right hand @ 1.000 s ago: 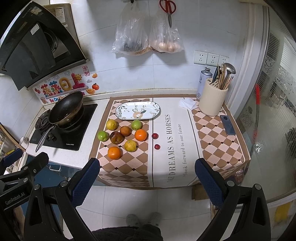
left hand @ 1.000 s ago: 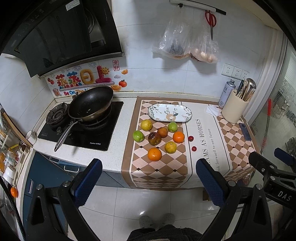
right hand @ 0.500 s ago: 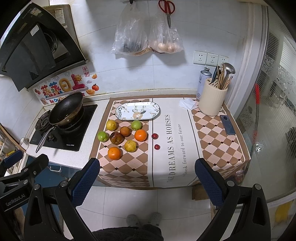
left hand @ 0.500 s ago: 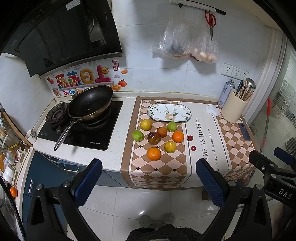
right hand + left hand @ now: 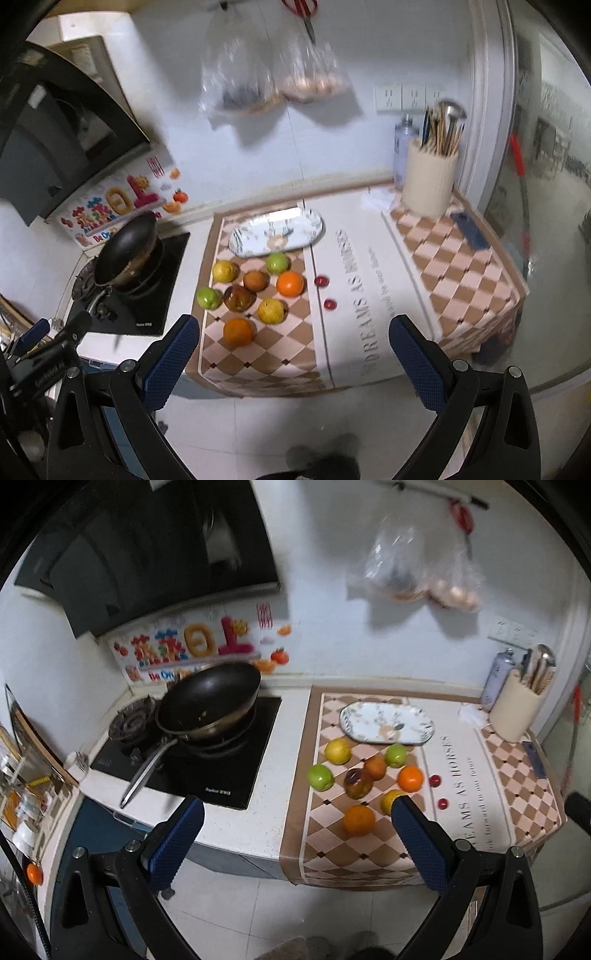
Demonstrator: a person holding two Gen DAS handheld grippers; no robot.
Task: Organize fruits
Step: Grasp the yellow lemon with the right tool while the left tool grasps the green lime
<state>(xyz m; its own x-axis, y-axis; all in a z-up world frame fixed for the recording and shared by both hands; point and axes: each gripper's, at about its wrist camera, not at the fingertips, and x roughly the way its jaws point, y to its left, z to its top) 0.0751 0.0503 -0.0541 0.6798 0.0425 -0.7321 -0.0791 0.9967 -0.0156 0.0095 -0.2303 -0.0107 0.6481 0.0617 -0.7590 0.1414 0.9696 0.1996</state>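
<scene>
Several fruits lie on the checked mat (image 5: 332, 853): an orange (image 5: 359, 819) nearest me, a second orange (image 5: 410, 778), a green apple (image 5: 320, 777), a dark brown fruit (image 5: 357, 783), a yellow fruit (image 5: 337, 750) and two small red ones (image 5: 435, 780). An empty patterned oval plate (image 5: 386, 723) lies behind them. My left gripper (image 5: 295, 840) is open and empty, in front of the counter edge. My right gripper (image 5: 293, 356) is open and empty, also short of the counter. The fruits (image 5: 290, 283) and plate (image 5: 275, 236) show in the right wrist view too.
A black wok (image 5: 210, 701) sits on the stove at the left. A cream utensil holder (image 5: 521, 712), a spray can (image 5: 496, 679) and a phone (image 5: 469, 230) stand at the right. Plastic bags (image 5: 417, 572) hang on the wall. The left gripper's body (image 5: 44, 365) shows at the lower left.
Both grippers have moved forward toward the counter, so the fruits and plate look larger and nearer. Both stay open. No fruit has moved.
</scene>
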